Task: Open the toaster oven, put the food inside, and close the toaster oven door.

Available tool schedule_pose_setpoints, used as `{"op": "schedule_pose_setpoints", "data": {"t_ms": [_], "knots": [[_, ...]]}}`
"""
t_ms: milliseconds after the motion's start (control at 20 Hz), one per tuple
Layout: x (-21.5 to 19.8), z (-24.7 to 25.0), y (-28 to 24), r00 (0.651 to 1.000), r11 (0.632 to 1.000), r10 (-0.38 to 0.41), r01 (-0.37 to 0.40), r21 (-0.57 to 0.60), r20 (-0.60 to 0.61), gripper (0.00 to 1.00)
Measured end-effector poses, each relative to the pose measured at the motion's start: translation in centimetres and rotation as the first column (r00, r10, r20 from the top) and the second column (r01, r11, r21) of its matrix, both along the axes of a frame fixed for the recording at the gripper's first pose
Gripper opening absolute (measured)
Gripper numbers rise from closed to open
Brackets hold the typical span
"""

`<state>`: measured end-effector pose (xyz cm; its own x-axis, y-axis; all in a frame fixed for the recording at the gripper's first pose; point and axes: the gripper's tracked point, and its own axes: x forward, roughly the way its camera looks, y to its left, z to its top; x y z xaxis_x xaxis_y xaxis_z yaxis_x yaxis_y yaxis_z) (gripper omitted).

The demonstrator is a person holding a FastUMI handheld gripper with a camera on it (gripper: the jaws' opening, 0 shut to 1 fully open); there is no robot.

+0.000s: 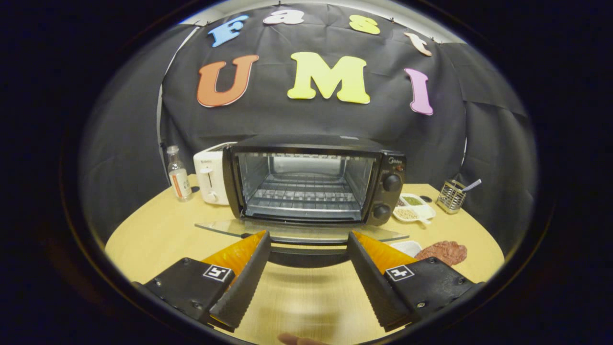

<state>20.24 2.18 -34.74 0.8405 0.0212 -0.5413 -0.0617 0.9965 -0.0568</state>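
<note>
The black toaster oven (316,179) stands on the wooden table straight ahead of my fingers. Its glass door (299,231) is folded down flat toward me, and the dark door handle (309,256) lies between my fingertips. Inside, the wire rack (304,194) is bare. A reddish-brown piece of meat (443,252) lies on a white plate (407,247) just beyond my right finger. My gripper (309,239) is open, its fingers wide apart on either side of the handle and pressing on nothing.
A white toaster (210,177) and a small clear bottle (178,173) stand left of the oven. To its right are a white dish of spices (413,208) and a metal mesh holder (451,195) with a utensil. A fingertip (297,340) shows at my near side.
</note>
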Motion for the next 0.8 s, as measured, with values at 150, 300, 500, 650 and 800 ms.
{"op": "schedule_pose_setpoints", "data": {"t_ms": [150,300,500,650,800], "knots": [[-2.1,-2.7,-0.2,0.999,1.000,-0.004,0.004,-0.002,-0.049,1.00],[-3.0,-4.9,-0.4,0.995,1.000,-0.006,0.006,-0.003,-0.095,1.00],[-3.8,-7.3,-0.6,0.990,1.000,-0.015,0.015,0.000,-0.141,1.00],[-3.9,-7.1,-0.7,0.993,1.000,-0.009,0.012,0.022,-0.119,1.00],[-3.8,-6.3,-0.4,0.991,0.997,0.030,-0.021,0.070,-0.128,1.00]]}}
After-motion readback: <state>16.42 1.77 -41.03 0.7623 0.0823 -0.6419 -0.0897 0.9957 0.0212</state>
